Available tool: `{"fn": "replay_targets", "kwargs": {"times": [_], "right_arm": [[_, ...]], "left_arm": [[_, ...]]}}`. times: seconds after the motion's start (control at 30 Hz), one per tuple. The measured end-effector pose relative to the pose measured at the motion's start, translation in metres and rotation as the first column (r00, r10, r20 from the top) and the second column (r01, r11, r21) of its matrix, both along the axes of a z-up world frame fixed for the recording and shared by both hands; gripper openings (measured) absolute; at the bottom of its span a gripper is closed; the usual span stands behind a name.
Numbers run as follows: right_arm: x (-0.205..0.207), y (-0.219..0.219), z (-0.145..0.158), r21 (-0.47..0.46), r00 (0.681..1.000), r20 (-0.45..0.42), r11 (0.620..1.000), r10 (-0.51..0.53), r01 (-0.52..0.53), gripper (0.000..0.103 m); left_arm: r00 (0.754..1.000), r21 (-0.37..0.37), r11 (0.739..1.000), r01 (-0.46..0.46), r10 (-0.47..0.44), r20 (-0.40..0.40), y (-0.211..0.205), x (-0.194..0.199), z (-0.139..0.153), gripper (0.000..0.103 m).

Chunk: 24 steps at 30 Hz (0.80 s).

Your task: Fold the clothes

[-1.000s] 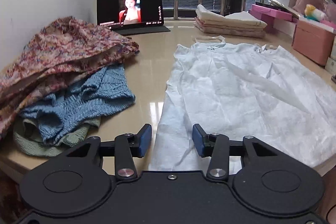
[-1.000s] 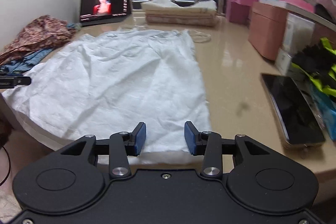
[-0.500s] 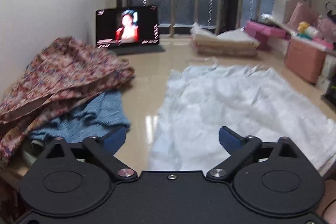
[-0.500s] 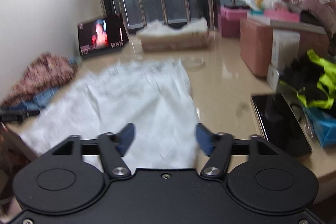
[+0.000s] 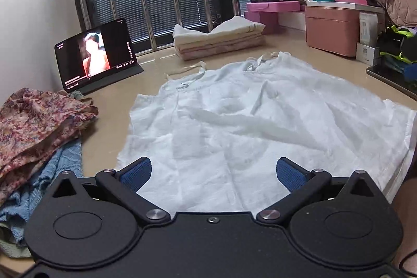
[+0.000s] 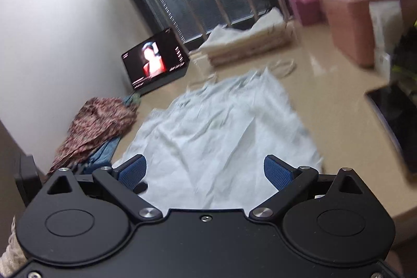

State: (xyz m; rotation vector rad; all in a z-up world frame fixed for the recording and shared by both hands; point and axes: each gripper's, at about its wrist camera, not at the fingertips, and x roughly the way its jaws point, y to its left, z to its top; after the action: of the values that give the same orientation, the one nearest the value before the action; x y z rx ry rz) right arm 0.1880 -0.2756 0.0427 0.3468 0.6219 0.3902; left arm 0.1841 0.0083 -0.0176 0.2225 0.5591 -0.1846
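A pale white garment (image 5: 247,127) lies spread flat on the beige table, its thin straps toward the window. It also shows in the right wrist view (image 6: 216,137). My left gripper (image 5: 213,173) is open wide and empty, above the garment's near hem. My right gripper (image 6: 206,172) is open wide and empty, also above the near hem; this view is tilted and blurred. A heap of unfolded clothes lies at the left: a floral garment (image 5: 34,127) on top of a blue knit one (image 5: 52,173).
A stack of folded clothes (image 5: 219,41) sits by the window. A tablet (image 5: 96,54) stands at the back left. Pink boxes (image 5: 336,25) and clutter line the right side. A dark phone (image 6: 396,119) lies at the table's right edge.
Both grippers opened from a narrow gap to wide. Both cameras rose and pulled back from the hem; the right view tilted. The garment stayed flat.
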Motion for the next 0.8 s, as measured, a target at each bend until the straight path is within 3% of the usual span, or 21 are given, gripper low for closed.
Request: {"fn": "replay_targets", "kwargs": {"times": [0.2,0.37,0.57,0.73,0.8], "right_arm": [[0.012,0.012,-0.011,-0.07,0.998,-0.043,0.997,-0.037,0.034,0.102],[0.015,0.025,-0.014,-0.053,0.998,-0.06,0.999,-0.005,0.002,0.102],[0.016,0.029,-0.017,-0.11,0.996,-0.089,0.994,-0.025,0.015,0.102],[0.02,0.027,-0.018,-0.123,0.993,-0.108,0.992,-0.048,0.034,0.102],[0.023,0.028,-0.017,-0.135,0.992,-0.11,0.99,-0.058,0.043,0.102]], "left_arm": [[1.0,-0.073,0.997,-0.027,0.028,0.004,0.009,0.021,0.01,0.103],[0.999,-0.066,0.997,-0.042,0.043,0.013,0.018,0.061,0.009,0.103],[0.997,-0.08,0.994,-0.07,0.071,0.0,0.028,0.099,-0.002,0.103],[0.99,-0.13,0.989,-0.068,0.051,-0.13,0.038,0.121,-0.011,0.103],[0.988,-0.111,0.991,-0.074,0.057,-0.144,0.037,0.124,-0.012,0.103]]}}
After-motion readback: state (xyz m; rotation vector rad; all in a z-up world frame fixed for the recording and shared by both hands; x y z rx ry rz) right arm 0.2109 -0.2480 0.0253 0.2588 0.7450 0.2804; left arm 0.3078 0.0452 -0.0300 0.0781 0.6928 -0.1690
